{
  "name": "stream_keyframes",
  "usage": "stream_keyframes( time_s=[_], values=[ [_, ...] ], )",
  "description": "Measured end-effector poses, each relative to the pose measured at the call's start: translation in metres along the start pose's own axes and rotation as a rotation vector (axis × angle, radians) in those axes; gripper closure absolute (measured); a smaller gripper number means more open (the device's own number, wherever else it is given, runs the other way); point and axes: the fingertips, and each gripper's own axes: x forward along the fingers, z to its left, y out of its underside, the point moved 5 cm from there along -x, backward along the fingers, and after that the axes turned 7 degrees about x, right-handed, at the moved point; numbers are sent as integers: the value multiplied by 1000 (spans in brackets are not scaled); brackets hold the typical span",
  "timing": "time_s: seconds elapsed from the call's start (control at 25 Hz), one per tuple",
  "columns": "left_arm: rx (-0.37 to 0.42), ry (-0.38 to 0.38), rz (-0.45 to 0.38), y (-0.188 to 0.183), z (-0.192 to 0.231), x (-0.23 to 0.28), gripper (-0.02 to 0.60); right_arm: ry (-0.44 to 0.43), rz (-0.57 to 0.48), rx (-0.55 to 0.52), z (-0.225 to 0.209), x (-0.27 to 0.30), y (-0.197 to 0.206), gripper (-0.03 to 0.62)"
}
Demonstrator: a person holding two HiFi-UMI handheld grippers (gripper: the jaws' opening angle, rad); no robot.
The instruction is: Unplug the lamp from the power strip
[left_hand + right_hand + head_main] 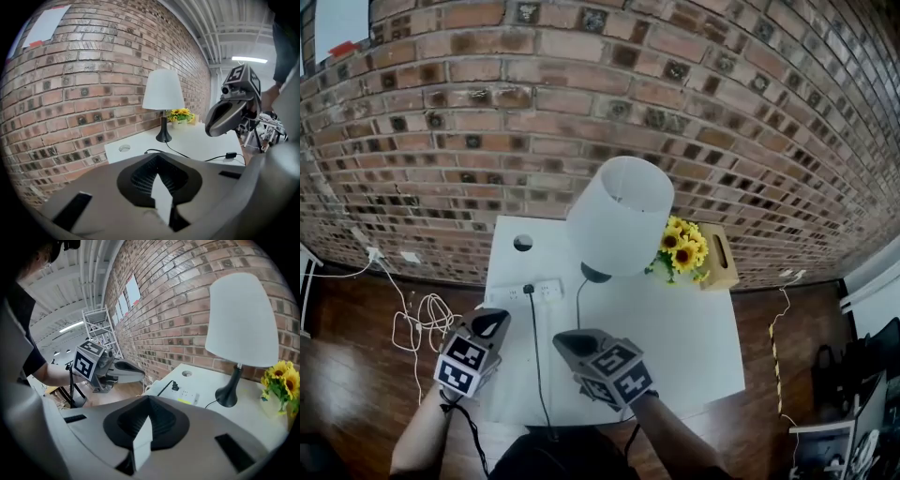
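Observation:
The lamp (pixel 619 214) with a white shade and black base stands at the back of the white table (pixel 694 347). A white power strip (pixel 534 292) lies left of its base, with a black plug (pixel 528 289) in it and a black cable running toward the front edge. In the right gripper view the strip (pixel 190 394) and plug (pixel 176 386) lie left of the lamp base (pixel 228 397). My left gripper (pixel 492 324) hovers shut and empty over the table's front left. My right gripper (pixel 569 342), also shut and empty, hangs beside it.
Sunflowers (pixel 682 248) and a wooden box (pixel 719 261) sit right of the lamp. A round hole (pixel 523 243) is in the table's back left corner. White cables (pixel 422 319) lie coiled on the wooden floor at left. The brick wall (pixel 581 112) stands behind.

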Motion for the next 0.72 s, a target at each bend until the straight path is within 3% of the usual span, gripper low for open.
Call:
stream_keyframes(
  time_s=[0.28,0.72],
  values=[
    [105,0,91,10,18,42,566,69,65,-94,-49,54,-16,597],
    [181,29,190,29,30,82,566,80,188,-233,-82,101,-15,595]
  ],
)
